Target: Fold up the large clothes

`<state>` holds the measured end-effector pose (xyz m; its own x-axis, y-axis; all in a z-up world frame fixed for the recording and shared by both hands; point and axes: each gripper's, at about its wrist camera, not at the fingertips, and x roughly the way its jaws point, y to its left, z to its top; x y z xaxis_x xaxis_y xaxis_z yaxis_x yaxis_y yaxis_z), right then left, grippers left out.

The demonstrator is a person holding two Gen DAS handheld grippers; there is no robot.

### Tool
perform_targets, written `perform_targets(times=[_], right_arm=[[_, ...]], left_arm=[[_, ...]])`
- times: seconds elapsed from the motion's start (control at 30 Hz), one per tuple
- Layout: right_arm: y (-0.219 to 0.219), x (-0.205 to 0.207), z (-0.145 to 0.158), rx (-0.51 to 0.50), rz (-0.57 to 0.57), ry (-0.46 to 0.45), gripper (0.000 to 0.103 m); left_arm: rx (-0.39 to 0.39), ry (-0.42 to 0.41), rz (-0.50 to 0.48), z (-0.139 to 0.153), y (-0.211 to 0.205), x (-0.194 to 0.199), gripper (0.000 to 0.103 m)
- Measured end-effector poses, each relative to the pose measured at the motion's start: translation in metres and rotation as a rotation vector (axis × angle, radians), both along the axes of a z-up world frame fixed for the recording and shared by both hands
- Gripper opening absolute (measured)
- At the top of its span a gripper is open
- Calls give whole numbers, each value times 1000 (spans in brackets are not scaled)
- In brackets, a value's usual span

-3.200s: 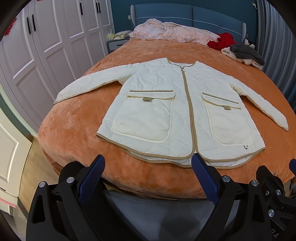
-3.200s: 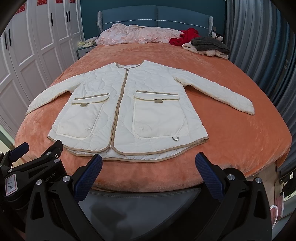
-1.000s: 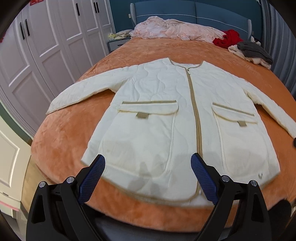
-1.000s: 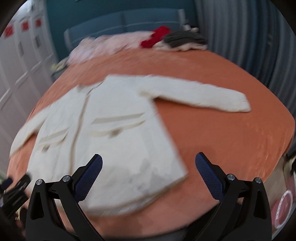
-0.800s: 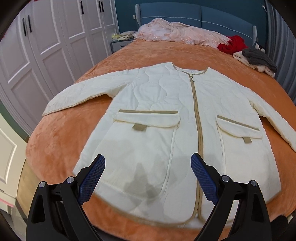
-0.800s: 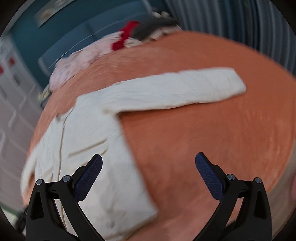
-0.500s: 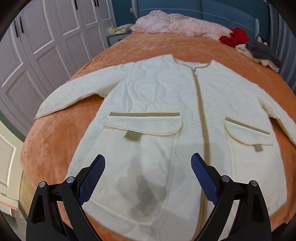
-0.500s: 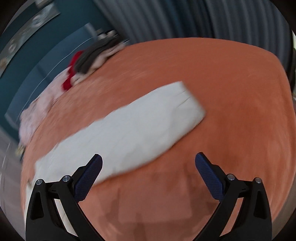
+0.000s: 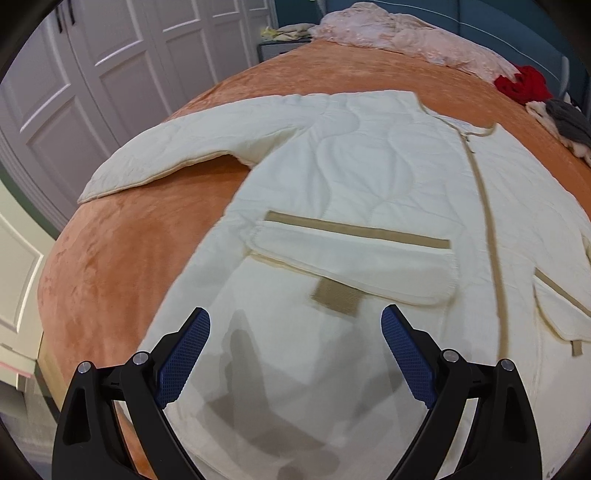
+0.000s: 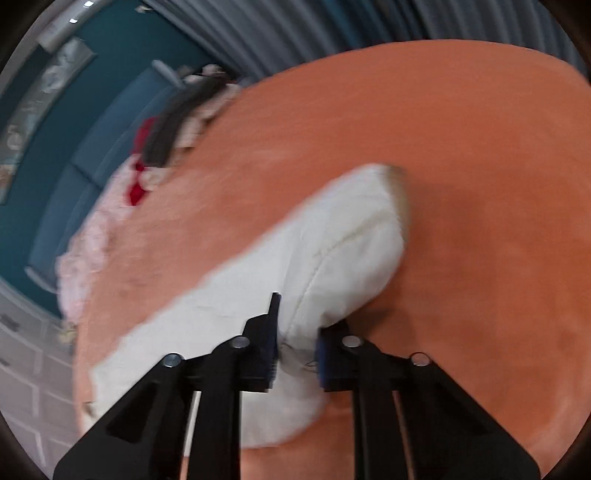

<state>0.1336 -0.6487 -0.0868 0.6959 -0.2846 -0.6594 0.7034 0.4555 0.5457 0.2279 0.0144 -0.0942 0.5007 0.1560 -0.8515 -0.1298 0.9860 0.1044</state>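
A cream quilted jacket with tan trim lies flat, front up, on the orange bed cover. My left gripper is open and empty, hovering over the jacket's lower front, just below the left pocket flap. Its left sleeve stretches toward the bed's left edge. In the right wrist view, my right gripper is shut on the jacket's right sleeve, pinching the fabric a short way back from the cuff. That view is blurred.
A pink blanket, red clothes and grey and white clothes lie at the head of the bed by the blue headboard. White wardrobe doors stand at the left. Grey curtains hang at the right.
My right gripper swung out to the right sleeve and closed on it near the cuff. My left gripper moved forward and lower over the jacket's lower front, still open.
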Motion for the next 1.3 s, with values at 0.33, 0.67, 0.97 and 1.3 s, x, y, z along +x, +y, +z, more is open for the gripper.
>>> perform_targets(times=[0.33, 0.67, 0.97, 1.3], right_arm=[[272, 162, 147, -403, 692, -161, 11], [531, 217, 62, -418, 1195, -45, 38], [481, 151, 43, -343, 1054, -16, 63], [282, 110, -6, -117, 586, 97, 68]], left_arm=[[-34, -4, 105, -2, 60, -4, 91], [-158, -43, 175, 8, 115, -6, 92], [-472, -42, 144, 14, 107, 35, 92], [-578, 23, 90, -16, 31, 100, 85]])
